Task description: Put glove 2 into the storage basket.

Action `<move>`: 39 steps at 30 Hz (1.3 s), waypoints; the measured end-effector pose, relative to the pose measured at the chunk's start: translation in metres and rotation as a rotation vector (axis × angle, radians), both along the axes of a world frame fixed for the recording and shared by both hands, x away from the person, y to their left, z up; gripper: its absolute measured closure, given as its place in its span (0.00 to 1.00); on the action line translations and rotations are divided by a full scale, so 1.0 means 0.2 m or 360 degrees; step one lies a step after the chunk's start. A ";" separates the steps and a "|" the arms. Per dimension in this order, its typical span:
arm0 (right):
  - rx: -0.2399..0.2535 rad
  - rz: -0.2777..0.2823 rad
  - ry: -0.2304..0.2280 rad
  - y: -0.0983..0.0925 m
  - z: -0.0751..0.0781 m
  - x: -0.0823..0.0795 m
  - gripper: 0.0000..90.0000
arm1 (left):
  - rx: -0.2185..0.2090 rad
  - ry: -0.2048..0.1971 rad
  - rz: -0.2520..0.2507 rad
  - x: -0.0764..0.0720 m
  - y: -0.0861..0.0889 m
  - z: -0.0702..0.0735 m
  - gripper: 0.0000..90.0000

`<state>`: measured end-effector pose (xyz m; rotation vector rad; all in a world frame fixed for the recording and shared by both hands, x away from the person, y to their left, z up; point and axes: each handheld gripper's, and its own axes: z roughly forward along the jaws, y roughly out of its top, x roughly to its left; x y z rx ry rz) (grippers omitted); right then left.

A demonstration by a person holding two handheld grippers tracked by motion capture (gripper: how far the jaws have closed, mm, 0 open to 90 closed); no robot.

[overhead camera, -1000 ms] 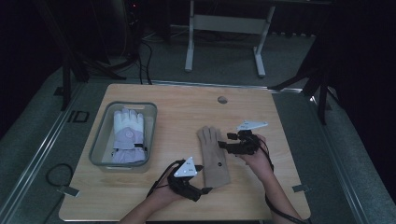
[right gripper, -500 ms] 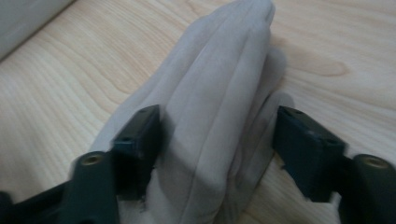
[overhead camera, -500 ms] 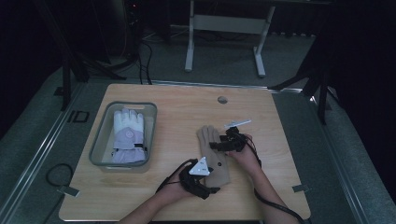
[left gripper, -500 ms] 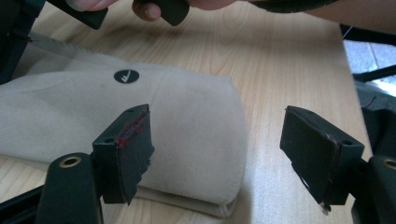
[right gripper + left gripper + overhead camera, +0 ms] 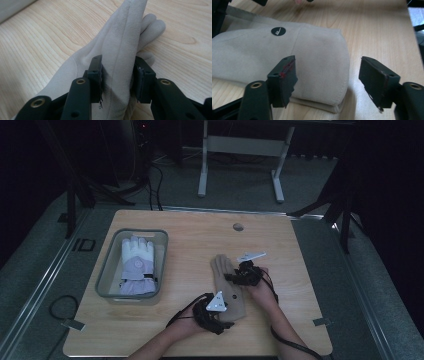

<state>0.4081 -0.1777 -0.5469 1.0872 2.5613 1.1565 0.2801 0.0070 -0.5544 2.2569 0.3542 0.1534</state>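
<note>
Pinching a raised fold of the flat beige suede glove [image 5: 120,50], right gripper [image 5: 117,80] jaws just closed, left gripper [image 5: 328,82] jaws spread, narrowing astride its cuff edge, bare light wooden table [image 5: 300,250] beyond

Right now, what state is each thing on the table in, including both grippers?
Beige glove: flat on the table, its thumb side pinched up.
White glove: lying in the grey bin.
Right gripper: jaws just closed, shut on the beige glove.
Left gripper: open, jaws closing around the cuff.
</note>
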 end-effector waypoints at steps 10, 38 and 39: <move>-0.0010 -0.0022 0.0028 0.01 0.01 0.00 0.71 | 0.0146 -0.0129 0.0048 -0.01 -0.02 -0.01 0.60; 0.0102 -0.0001 -0.0060 0.12 0.22 -0.02 0.76 | 0.0223 -0.0139 0.0107 0.01 0.10 0.18 0.92; 0.0097 0.0009 -0.0066 0.13 0.23 -0.02 0.76 | 0.0222 -0.0132 0.0105 0.01 0.12 0.20 0.92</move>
